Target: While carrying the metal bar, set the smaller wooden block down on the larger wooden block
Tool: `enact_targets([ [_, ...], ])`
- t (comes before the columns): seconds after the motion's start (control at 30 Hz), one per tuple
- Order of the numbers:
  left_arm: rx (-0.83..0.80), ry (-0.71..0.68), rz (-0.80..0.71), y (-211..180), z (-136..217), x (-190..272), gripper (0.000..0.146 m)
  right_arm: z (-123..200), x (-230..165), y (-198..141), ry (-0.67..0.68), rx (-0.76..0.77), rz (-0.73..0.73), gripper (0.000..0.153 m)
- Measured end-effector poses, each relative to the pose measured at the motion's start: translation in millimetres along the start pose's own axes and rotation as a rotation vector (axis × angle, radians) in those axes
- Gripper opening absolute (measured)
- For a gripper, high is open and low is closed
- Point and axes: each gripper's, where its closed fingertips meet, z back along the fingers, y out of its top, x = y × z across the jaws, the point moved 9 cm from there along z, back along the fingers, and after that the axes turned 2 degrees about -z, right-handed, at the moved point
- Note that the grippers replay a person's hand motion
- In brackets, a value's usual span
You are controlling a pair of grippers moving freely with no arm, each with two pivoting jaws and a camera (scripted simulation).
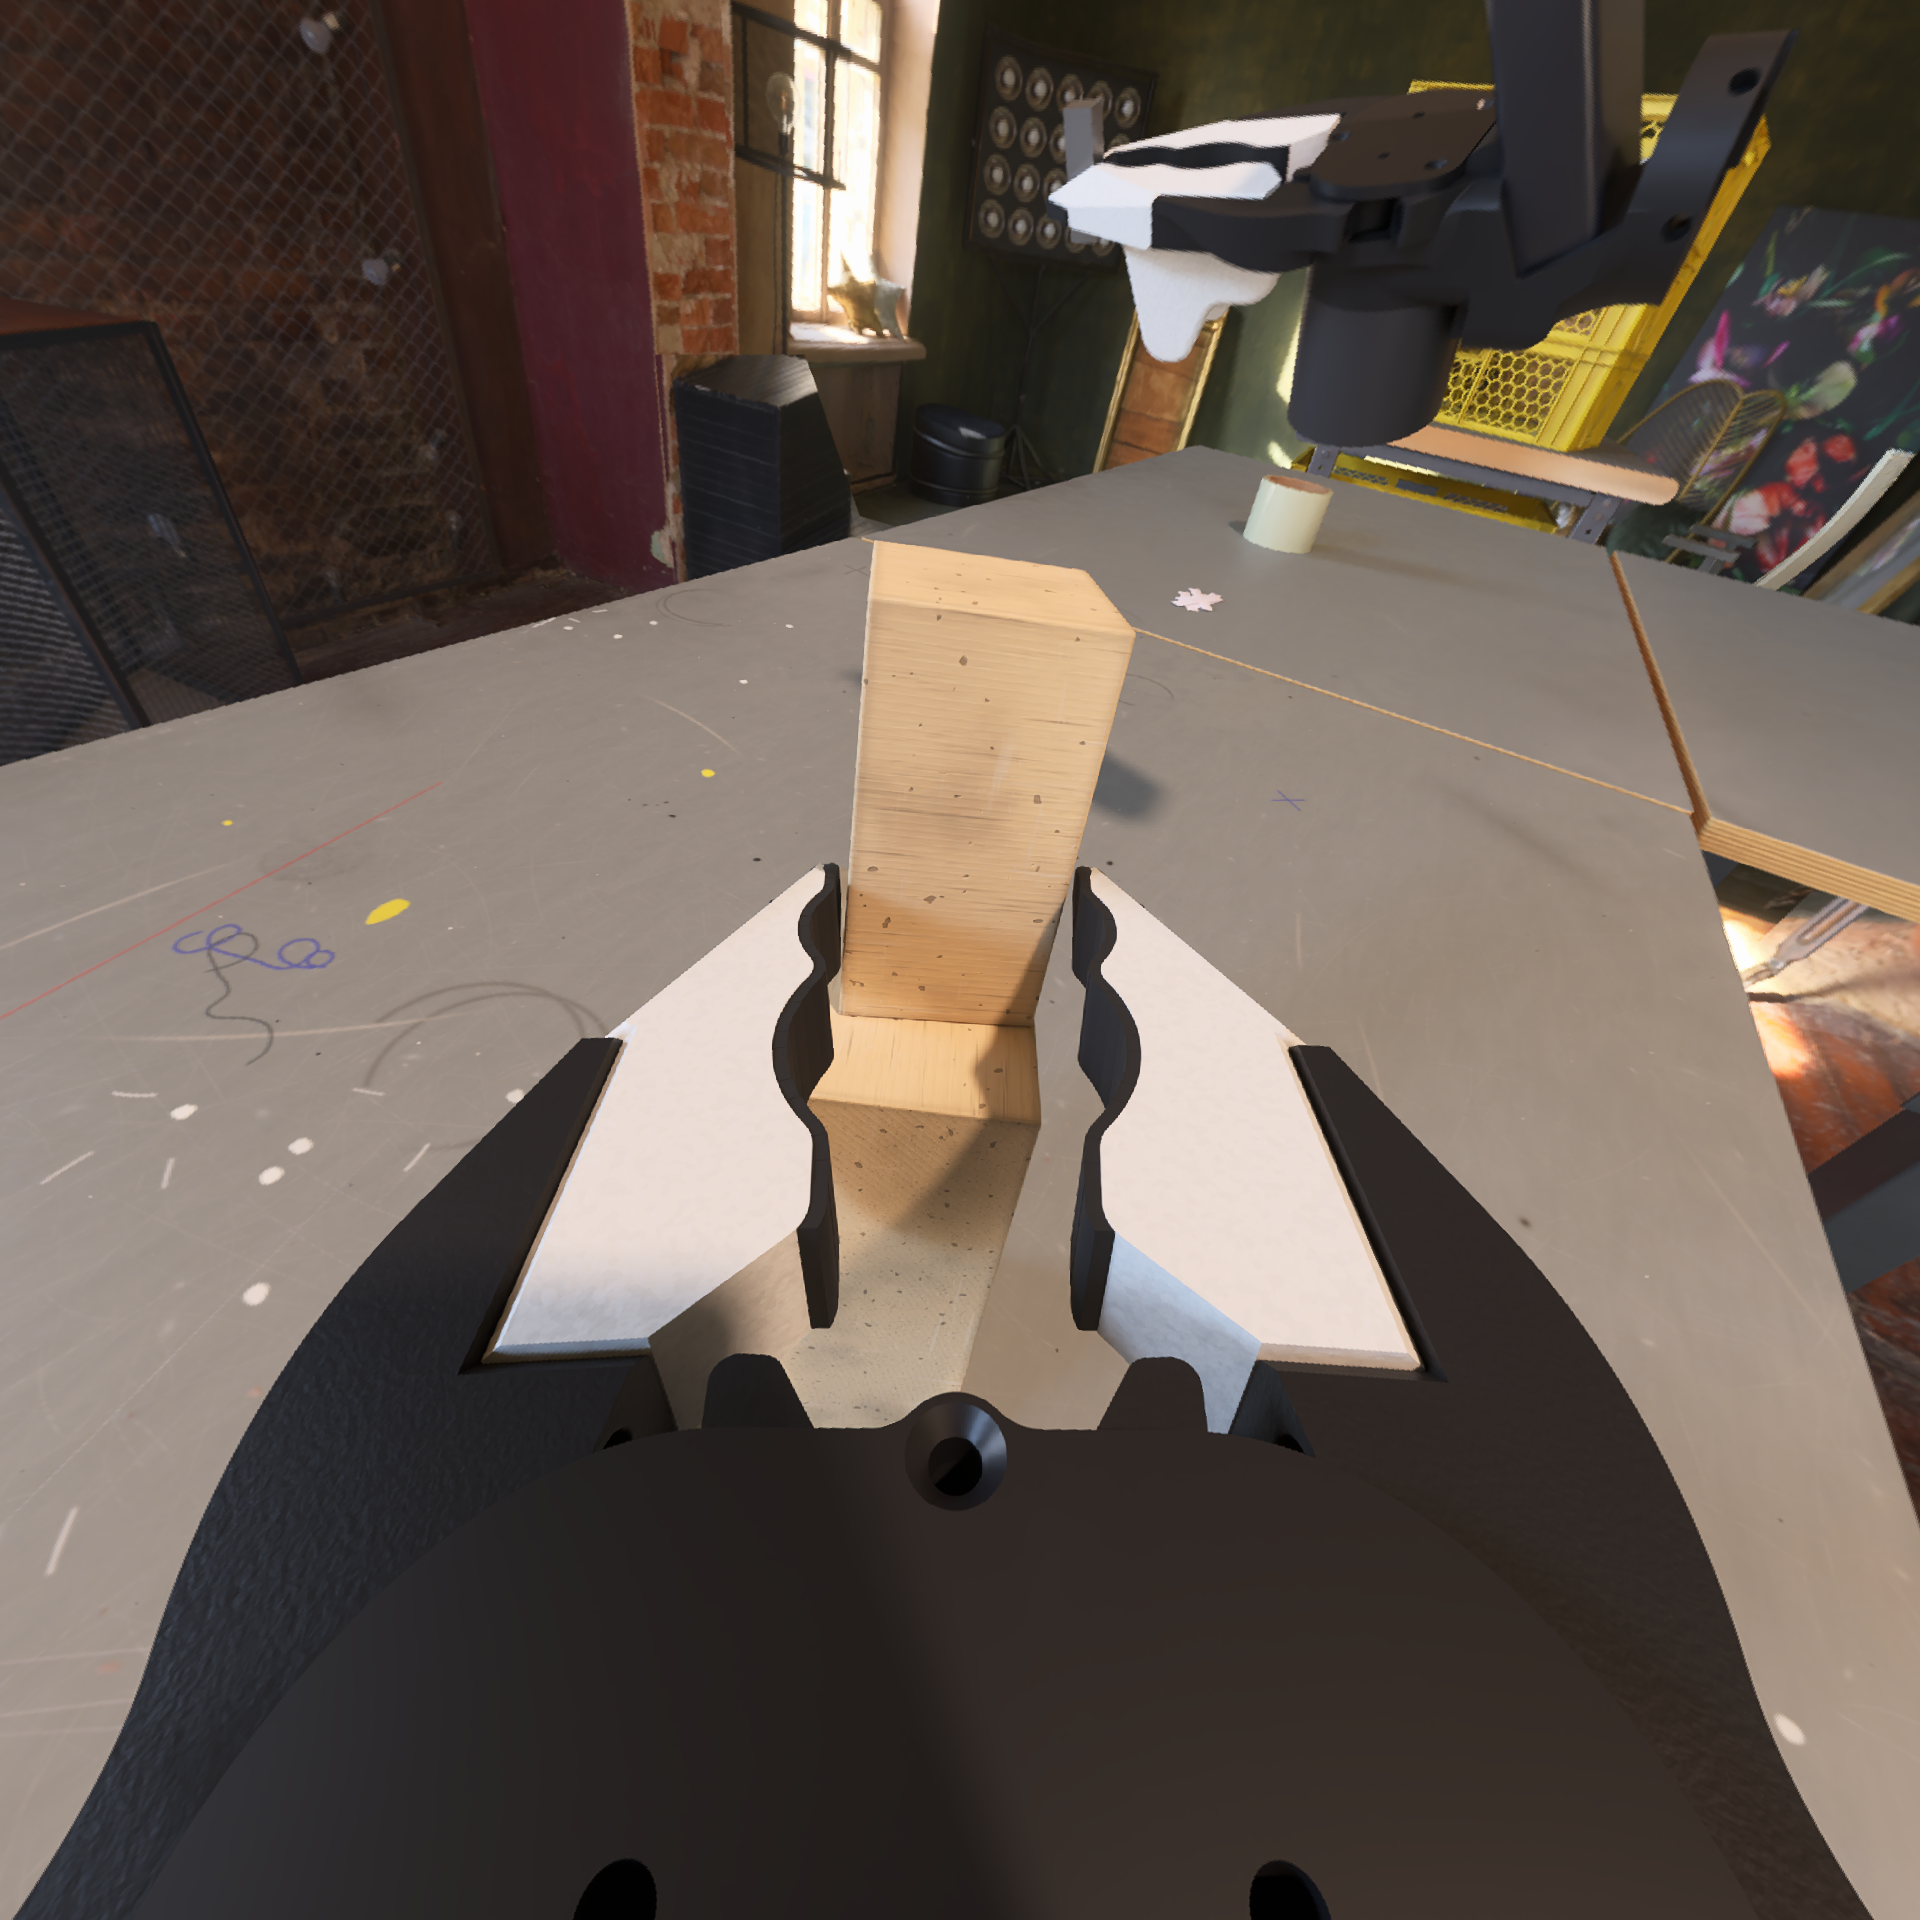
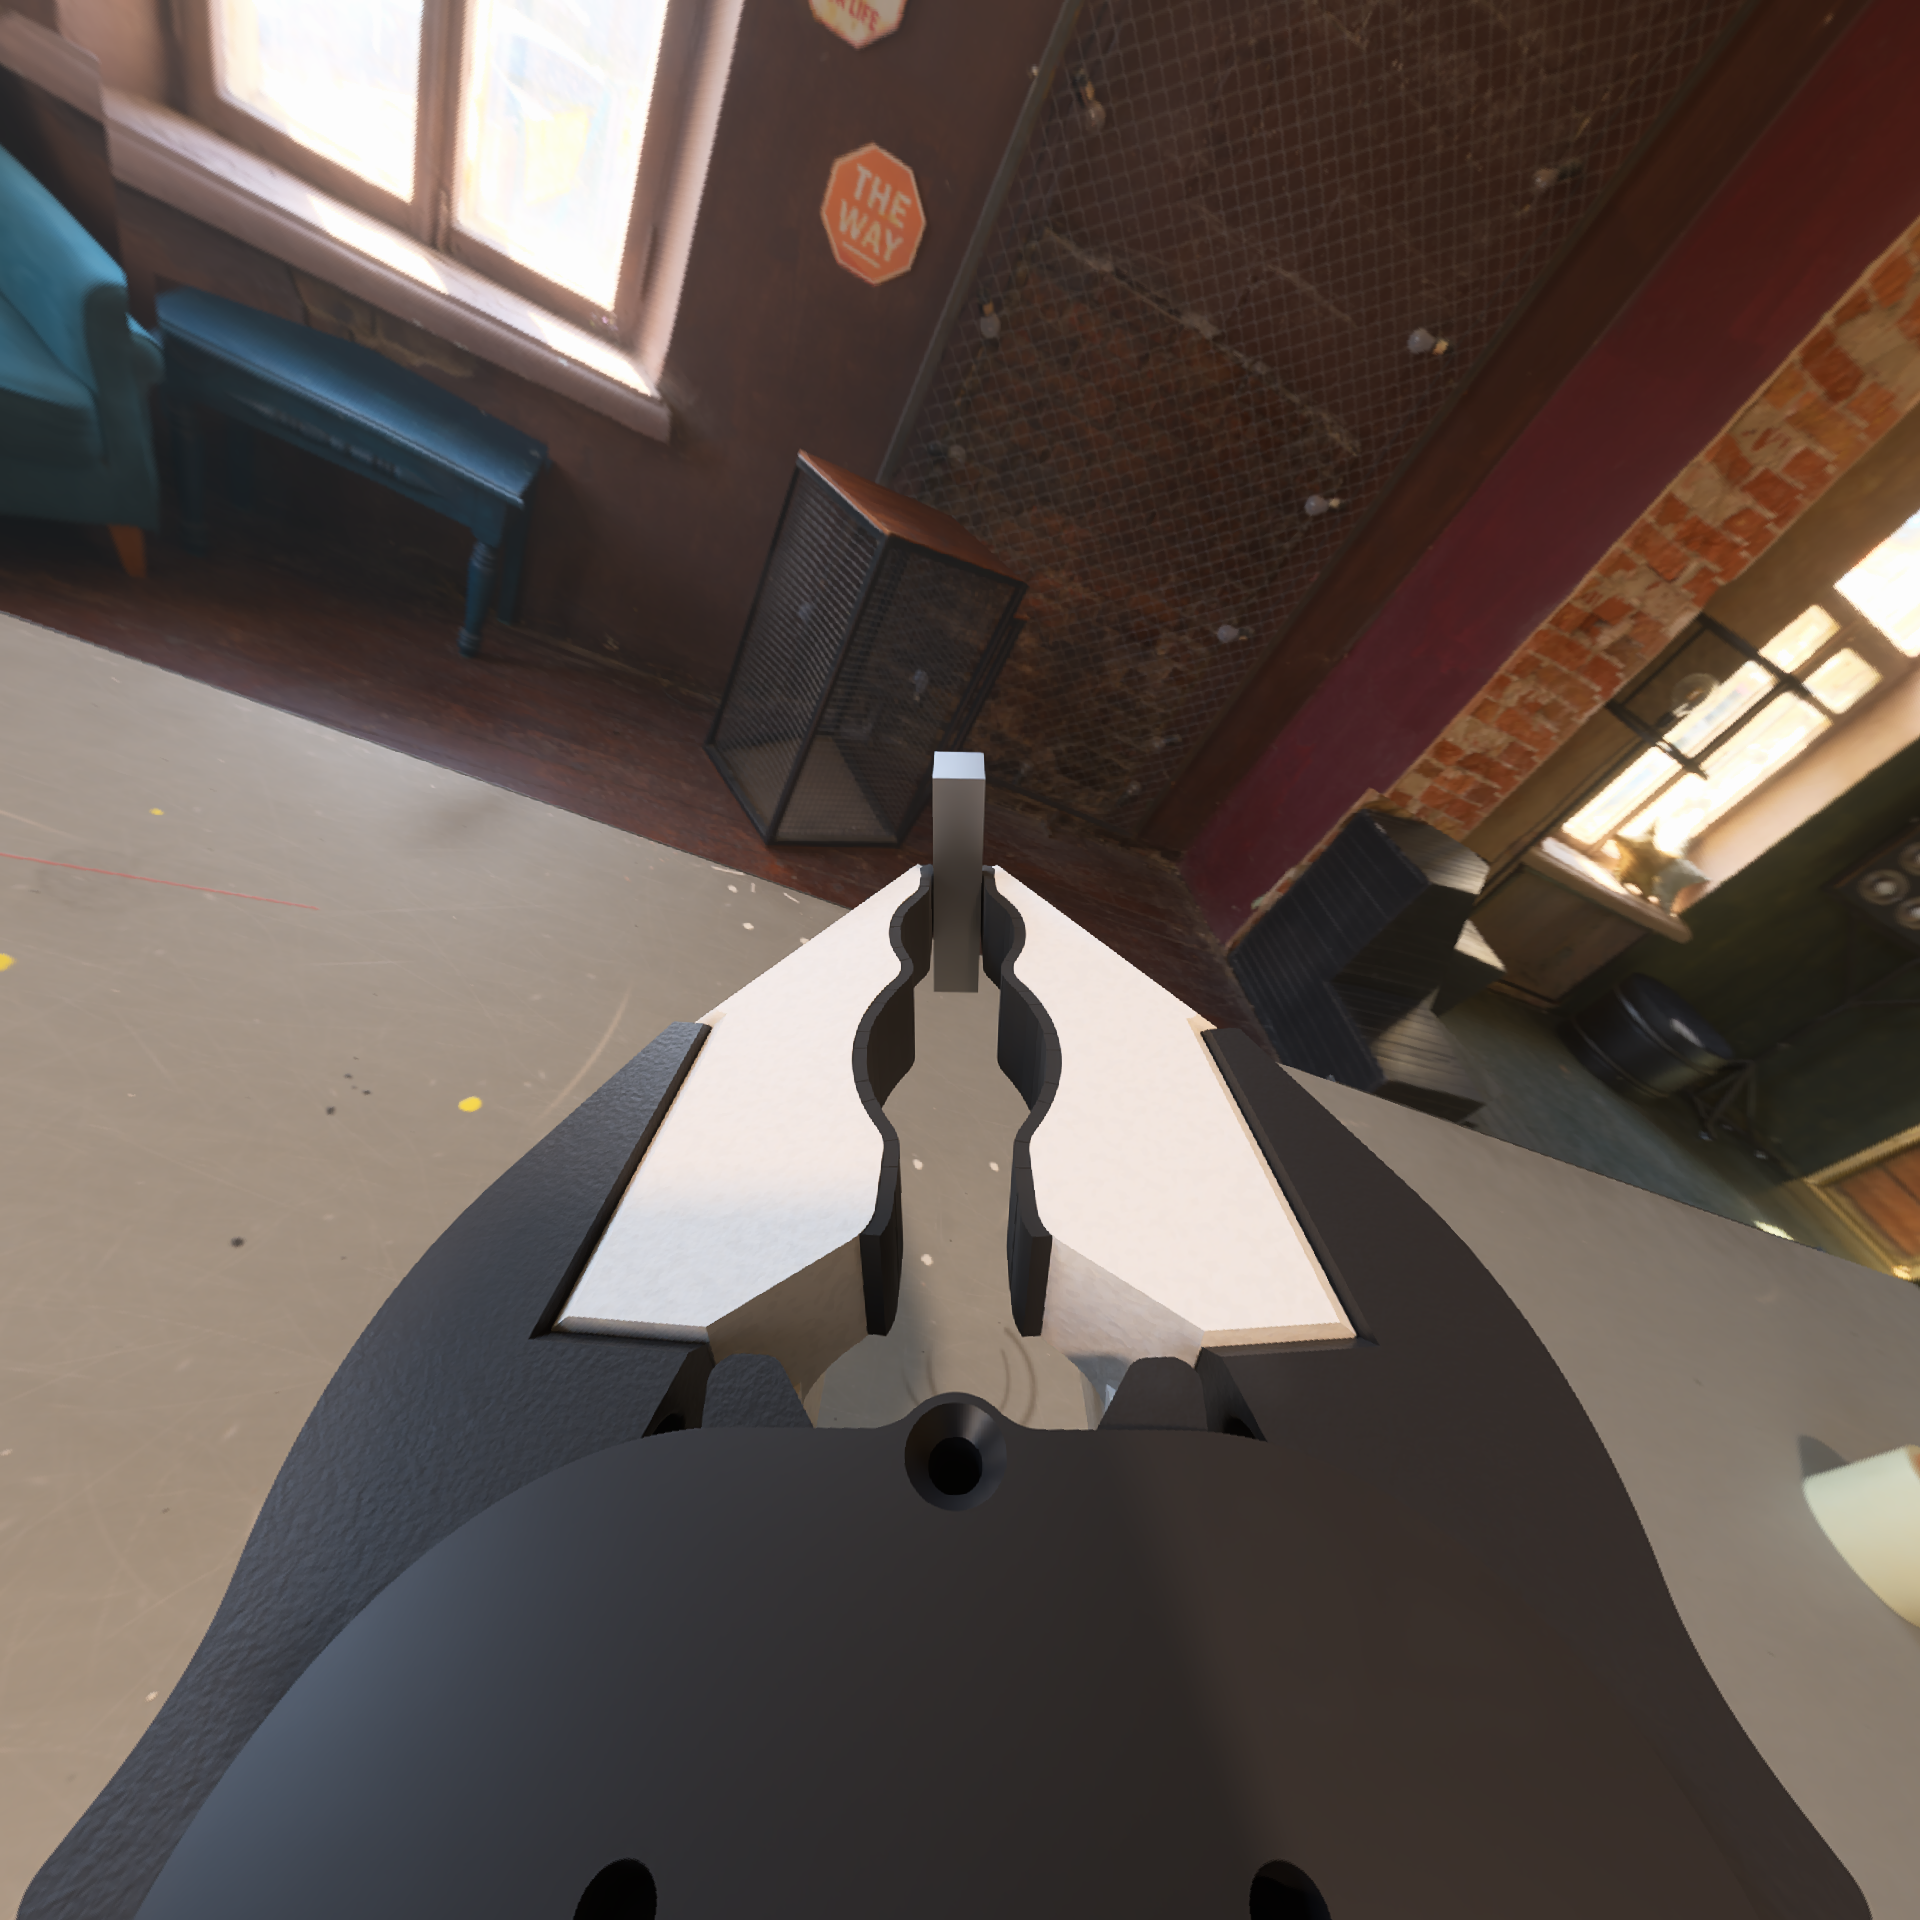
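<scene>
In the left wrist view a pale smaller wooden block (image 1: pixel 977 748) stands upright on the larger wooden block (image 1: pixel 925 1070), whose lit top and shaded near side show between my fingers. My left gripper (image 1: pixel 956 878) is closed against the lower part of the upright block, with both pads at its sides. My right gripper (image 2: pixel 956 883) is shut on a short grey metal bar (image 2: pixel 956 821) that sticks up past the fingertips. It hangs high at the upper right of the left wrist view (image 1: pixel 1101 208), well above the table, with the bar (image 1: pixel 1081 130) in it.
The blocks are on a grey, paint-flecked table (image 1: pixel 416 831). A second board (image 1: pixel 1787 707) adjoins it on the right. A roll of tape (image 1: pixel 1288 514) stands at the back and also shows in the right wrist view (image 2: pixel 1870 1527). A wire cage (image 2: pixel 862 655) stands on the floor beyond the table edge.
</scene>
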Motion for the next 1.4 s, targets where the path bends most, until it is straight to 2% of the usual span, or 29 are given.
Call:
enact_targets([
  [0.2, 0.026, -0.012, -0.004, 0, 9, 4, 0.046, -8, -11, -4, -0.034, -0.001, 0.019, 0.008],
  [0.43, -0.085, 0.022, -0.02, 2, 13, 4, 0.049, -1, -11, 5, -0.03, 0.052, -0.029, 0.008],
  [0.7, -0.029, 0.041, -0.004, 9, 9, 6, 0.049, 9, -6, 10, -0.039, 0.069, -0.06, 0.008],
  [0.93, -0.035, 0.091, -0.077, 30, 11, 14, 0.051, 14, -13, 16, -0.01, 0.094, -0.06, 0.008],
  [1.13, -0.086, 0.111, -0.147, 47, -1, 21, 0.054, 19, -14, 19, 0.007, 0.108, -0.063, 0.008],
  [1.4, -0.158, 0.19, -0.22, 81, -34, 16, 0.061, 21, -13, 20, 0.025, 0.108, -0.067, 0.008],
])
